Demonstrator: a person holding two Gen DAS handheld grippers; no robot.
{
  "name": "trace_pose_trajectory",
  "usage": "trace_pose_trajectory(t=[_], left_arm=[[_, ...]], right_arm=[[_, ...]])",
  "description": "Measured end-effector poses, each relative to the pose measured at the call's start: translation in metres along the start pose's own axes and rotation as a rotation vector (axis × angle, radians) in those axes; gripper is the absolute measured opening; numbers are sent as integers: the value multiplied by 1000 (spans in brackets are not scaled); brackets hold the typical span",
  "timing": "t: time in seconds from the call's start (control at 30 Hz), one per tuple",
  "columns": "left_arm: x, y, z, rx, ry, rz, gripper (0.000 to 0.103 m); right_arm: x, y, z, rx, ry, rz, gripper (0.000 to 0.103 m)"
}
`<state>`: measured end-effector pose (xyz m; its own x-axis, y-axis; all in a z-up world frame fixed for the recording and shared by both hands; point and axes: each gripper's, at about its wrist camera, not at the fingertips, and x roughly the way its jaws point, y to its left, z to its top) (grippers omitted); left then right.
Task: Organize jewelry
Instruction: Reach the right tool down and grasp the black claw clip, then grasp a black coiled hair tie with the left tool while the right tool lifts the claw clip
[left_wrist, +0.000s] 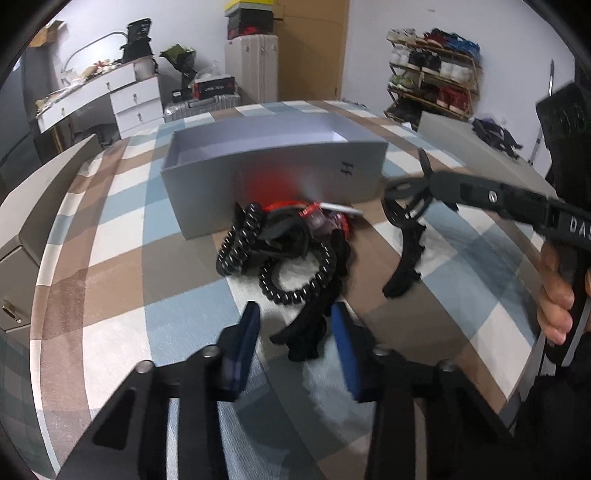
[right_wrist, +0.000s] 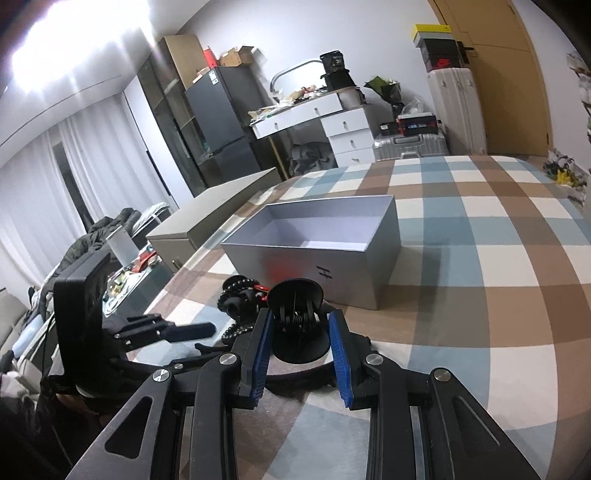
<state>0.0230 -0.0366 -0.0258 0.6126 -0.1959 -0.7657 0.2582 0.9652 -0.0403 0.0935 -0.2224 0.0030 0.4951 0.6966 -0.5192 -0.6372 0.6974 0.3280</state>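
A pile of black beaded bracelets (left_wrist: 291, 266) with a red piece lies on the checked cloth in front of an open grey box (left_wrist: 273, 170). My left gripper (left_wrist: 295, 332) is open, with a black toothed hair clip (left_wrist: 306, 332) between its blue pads. My right gripper (right_wrist: 301, 328) is shut on a black claw hair clip (right_wrist: 299, 321), held above the cloth near the box (right_wrist: 317, 240). In the left wrist view the right gripper (left_wrist: 421, 184) holds that clip (left_wrist: 406, 229) to the right of the pile.
The checked cloth (right_wrist: 480, 258) covers the table. A grey lid (right_wrist: 210, 218) lies beyond the box on the left. A white desk with drawers, suitcases, a fridge and a shoe rack (left_wrist: 436, 74) stand around the room.
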Motion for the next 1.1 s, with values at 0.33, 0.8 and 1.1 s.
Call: trace_pose_trajectory(t=[0.33,0.8,1.1], left_arm=[[-3,-5,-3,17,-9,-58,8],[-33,-4,11,8,-156,-113,8],[-38,16,22,-69,-221,-71,8]], right_arm=[[-2,-1,0,0,-24,-2,29],[-16,-2,8,14,-92,-5,29],[-21,-8,18,55,-131,-24,29]])
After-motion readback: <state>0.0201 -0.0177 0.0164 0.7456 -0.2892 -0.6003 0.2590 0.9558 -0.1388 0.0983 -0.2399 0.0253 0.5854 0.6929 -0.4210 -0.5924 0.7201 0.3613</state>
